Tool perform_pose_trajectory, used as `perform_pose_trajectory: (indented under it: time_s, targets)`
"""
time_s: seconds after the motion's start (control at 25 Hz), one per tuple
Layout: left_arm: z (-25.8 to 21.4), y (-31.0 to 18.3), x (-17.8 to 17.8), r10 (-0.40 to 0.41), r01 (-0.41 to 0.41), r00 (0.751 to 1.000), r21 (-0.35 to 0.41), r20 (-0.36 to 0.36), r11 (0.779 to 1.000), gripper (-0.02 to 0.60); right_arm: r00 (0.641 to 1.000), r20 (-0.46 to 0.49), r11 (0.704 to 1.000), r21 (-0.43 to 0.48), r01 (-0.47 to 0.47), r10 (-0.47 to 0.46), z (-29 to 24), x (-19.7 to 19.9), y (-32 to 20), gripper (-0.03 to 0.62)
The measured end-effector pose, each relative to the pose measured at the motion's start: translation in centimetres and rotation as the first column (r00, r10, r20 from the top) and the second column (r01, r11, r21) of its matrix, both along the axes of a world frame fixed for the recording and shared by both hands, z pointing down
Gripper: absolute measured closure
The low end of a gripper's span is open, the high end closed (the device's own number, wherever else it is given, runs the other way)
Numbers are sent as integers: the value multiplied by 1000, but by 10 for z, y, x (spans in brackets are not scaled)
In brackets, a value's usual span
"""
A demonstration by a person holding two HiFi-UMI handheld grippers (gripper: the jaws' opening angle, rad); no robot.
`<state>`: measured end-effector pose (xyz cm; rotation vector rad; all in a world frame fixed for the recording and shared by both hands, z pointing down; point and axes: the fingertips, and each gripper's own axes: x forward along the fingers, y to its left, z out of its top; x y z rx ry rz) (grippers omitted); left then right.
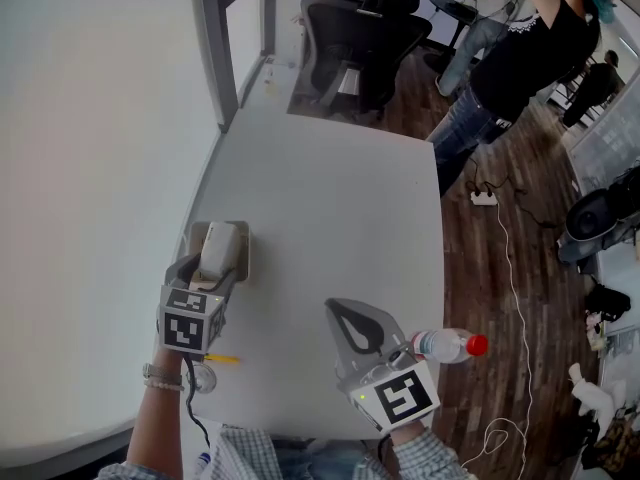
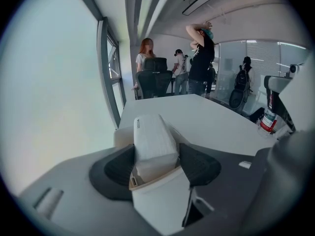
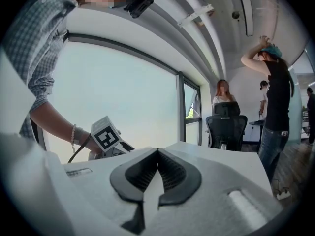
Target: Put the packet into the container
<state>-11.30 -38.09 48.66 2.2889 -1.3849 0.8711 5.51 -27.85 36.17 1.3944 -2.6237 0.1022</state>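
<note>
A white packet [image 1: 219,247] stands tilted in a small beige container [image 1: 241,240] near the left edge of the white table [image 1: 330,198]. My left gripper [image 1: 214,268] is right at the container. In the left gripper view its dark pads [image 2: 118,168] flank the packet [image 2: 153,144] and the container [image 2: 160,198]. The jaws stand wide and do not press on either one, so the gripper is open. My right gripper [image 1: 338,308] hovers over the table's near right part, apart from the container. In the right gripper view its fingertips [image 3: 157,151] meet with nothing between them.
A clear water bottle with a red cap [image 1: 450,345] lies at the table's near right edge. A yellow pen [image 1: 222,358] lies by my left wrist. A black office chair [image 1: 360,28] stands beyond the far table edge, and a person [image 1: 520,58] stands at the right.
</note>
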Motion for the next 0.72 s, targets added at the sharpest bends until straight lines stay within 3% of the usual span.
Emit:
perform_pose_trajectory:
  time_s: [0.32, 0.72]
  targets:
    - [-38, 16, -3, -23, 30, 997, 96, -67, 995, 296, 1000, -9, 1000, 20, 11, -11, -5, -3, 9, 595]
    - [-113, 54, 26, 15, 50, 969, 256, -246, 965, 535, 1000, -8, 999, 36, 27, -27, -23, -10, 22, 595]
